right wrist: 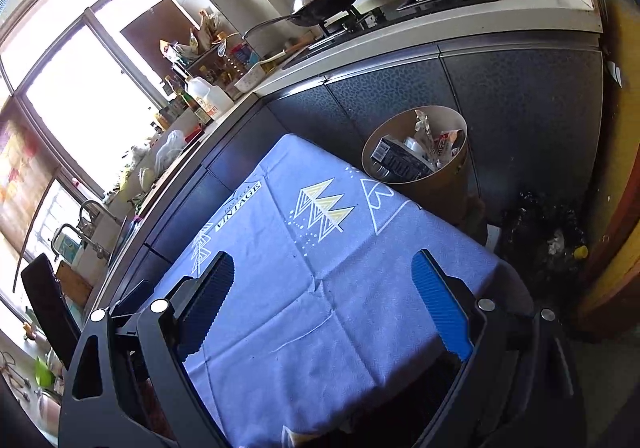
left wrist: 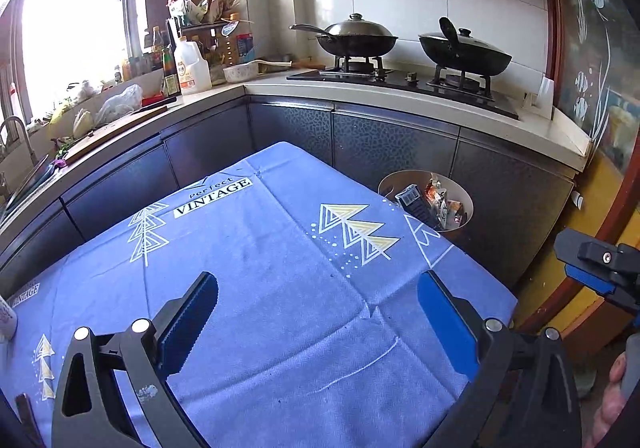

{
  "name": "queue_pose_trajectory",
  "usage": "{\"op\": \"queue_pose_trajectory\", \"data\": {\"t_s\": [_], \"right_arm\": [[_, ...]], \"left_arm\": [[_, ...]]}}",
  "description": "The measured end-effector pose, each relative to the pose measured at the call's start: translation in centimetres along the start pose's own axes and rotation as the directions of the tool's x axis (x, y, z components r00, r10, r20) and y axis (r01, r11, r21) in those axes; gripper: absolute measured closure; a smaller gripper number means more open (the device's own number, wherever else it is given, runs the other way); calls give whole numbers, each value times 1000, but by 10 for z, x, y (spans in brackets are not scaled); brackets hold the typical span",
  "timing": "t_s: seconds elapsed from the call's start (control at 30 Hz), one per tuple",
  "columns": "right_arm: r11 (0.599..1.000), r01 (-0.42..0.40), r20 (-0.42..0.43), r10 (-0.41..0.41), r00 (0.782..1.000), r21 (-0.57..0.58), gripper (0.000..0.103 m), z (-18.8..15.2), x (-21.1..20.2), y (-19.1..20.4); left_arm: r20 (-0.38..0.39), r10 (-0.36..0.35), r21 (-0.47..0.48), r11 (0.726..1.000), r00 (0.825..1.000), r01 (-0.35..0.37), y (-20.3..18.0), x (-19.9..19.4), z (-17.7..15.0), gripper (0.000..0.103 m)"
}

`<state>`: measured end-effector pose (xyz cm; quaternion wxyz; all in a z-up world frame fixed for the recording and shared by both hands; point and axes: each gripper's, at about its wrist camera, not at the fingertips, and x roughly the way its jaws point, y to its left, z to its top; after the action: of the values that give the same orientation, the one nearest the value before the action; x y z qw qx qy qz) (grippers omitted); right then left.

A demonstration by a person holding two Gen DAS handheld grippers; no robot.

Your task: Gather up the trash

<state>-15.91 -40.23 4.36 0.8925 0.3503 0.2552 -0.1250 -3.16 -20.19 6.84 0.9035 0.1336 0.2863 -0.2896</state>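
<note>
Blue tablecloth (white-and-yellow tree prints), tan bin.

The blue tablecloth fills the lower middle of both views as a flat, bare stretch, and the wide-apart fingers of the left gripper and right gripper hang over it with nothing between them. At the cloth's far right corner the round trash bin stands just beside the table, its open mouth crowded with a dark box and crumpled wrappers. Dark cabinet doors wall off the space right behind table and bin, and in the right-wrist view a black bag sits on the floor at right, near the bin.
</note>
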Motion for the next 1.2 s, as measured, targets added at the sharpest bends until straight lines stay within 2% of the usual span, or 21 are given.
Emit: {"op": "queue_pose_trajectory", "data": {"t_s": [0.47, 0.8, 1.2], "right_arm": [[1000, -9, -5, 9, 1000, 25, 14, -2, 4, -11], [999, 18, 40, -16, 999, -49, 14, -1, -3, 1], [999, 19, 33, -18, 999, -43, 14, -2, -1, -1]], "left_arm": [[-30, 22, 17, 1000, 999, -22, -8, 0, -4, 4], [-30, 22, 10, 1000, 999, -22, -8, -1, -5, 4], [-34, 34, -5, 999, 999, -34, -6, -3, -5, 4]]}}
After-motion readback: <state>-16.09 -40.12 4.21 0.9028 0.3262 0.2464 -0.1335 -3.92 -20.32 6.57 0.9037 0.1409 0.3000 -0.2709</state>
